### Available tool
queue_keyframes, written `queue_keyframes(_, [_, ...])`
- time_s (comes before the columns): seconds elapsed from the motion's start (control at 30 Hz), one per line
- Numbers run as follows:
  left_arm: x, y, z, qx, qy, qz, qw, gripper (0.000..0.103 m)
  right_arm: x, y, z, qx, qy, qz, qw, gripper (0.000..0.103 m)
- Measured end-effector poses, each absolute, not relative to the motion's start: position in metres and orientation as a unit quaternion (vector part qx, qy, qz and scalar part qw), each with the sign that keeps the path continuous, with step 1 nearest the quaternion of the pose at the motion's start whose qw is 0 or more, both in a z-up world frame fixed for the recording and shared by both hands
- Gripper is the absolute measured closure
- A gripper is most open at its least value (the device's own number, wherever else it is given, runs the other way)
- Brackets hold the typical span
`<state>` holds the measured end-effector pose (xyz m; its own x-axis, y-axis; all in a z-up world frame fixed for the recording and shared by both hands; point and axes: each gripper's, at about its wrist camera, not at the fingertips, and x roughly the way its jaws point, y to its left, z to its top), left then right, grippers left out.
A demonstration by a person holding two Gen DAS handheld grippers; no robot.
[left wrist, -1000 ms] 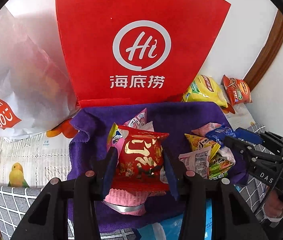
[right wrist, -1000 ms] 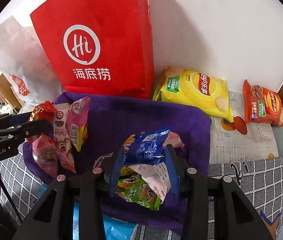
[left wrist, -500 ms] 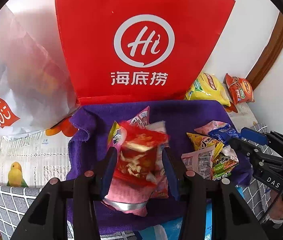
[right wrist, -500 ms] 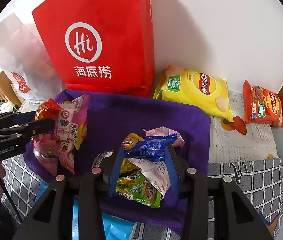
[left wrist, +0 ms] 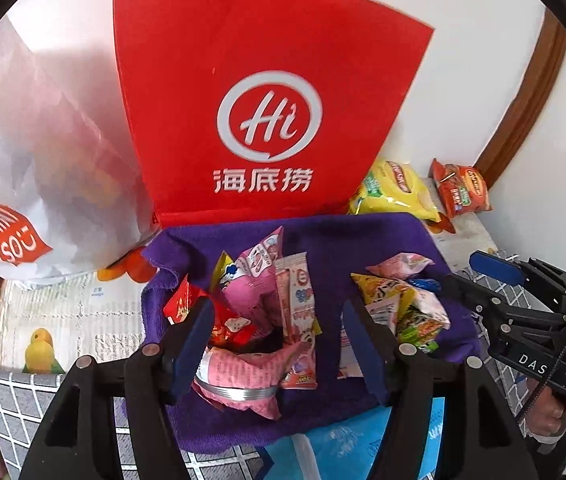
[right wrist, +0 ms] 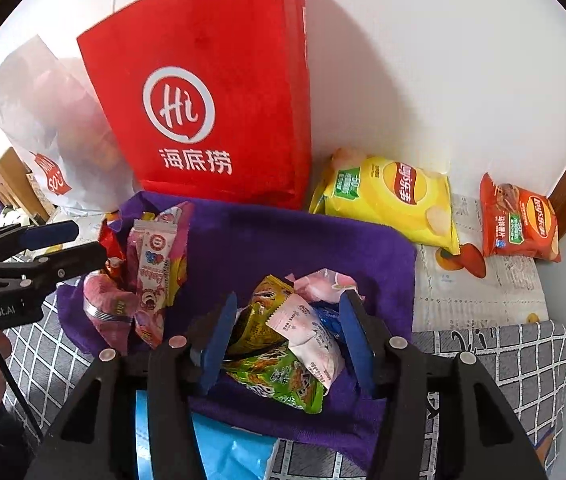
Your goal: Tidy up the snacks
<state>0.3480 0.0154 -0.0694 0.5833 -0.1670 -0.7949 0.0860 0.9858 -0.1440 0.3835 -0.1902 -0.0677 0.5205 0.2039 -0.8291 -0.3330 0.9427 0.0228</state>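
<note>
A purple cloth (left wrist: 363, 240) holds two piles of small snack packets. My left gripper (left wrist: 277, 336) is over the left pile, its jaws opening. The red packet (left wrist: 219, 320) leans by the left pad, with pink packets (left wrist: 251, 368) lying loose between the fingers. My right gripper (right wrist: 287, 340) is over the right pile, its jaws also opening. The blue packet (right wrist: 329, 320) lies on that pile beside a white-pink packet (right wrist: 311, 336) and a green one (right wrist: 279, 376); the pads press on nothing. Each gripper shows in the other's view: right gripper (left wrist: 479, 280), left gripper (right wrist: 75, 244).
A red paper bag (right wrist: 203, 80) stands behind the cloth against the white wall, with a white plastic bag (left wrist: 43, 160) to its left. A yellow crisp bag (right wrist: 387, 196) and an orange one (right wrist: 519, 220) lie on newspaper at the right. Light blue plastic (right wrist: 223, 452) lies near the cloth's front edge.
Both grippers have opened. The red packet has left the left jaws and fallen to the left. The blue packet has dropped from the right jaws onto its pile. The left gripper has risen slightly.
</note>
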Motion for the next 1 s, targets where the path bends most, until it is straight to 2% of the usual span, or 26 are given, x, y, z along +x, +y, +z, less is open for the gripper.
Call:
queue_keyframes(0.3, [0.304, 0.009, -0.037, -0.023, 0.427, -0.065, 0.901, 0.036, 0.344, -0.201, -0.015, -0.039, 0.417, 0.143, 0.897, 0.045])
queue_keyframes(0.47, [0.267, 0.007, -0.01, -0.021, 0.403, -0.061, 0.913, 0.025, 0.304, -0.203, 0.013, -0.047, 0.398, 0.126, 0.907, 0.044])
queue_keyframes(0.63, [0.221, -0.001, 0.006, -0.014, 0.378, -0.05, 0.924, 0.022, 0.256, -0.209, 0.036, -0.039, 0.383, 0.112, 0.916, 0.04])
queue_keyframes(0.87, [0.163, -0.014, 0.009, -0.02, 0.368, -0.046, 0.928, 0.02, 0.198, -0.224, 0.055, -0.029, 0.378, 0.088, 0.921, 0.039])
queue_keyframes(1.0, [0.132, -0.016, 0.007, -0.023, 0.359, -0.038, 0.932, 0.019, 0.165, -0.231, 0.058, -0.025, 0.363, 0.073, 0.929, 0.02])
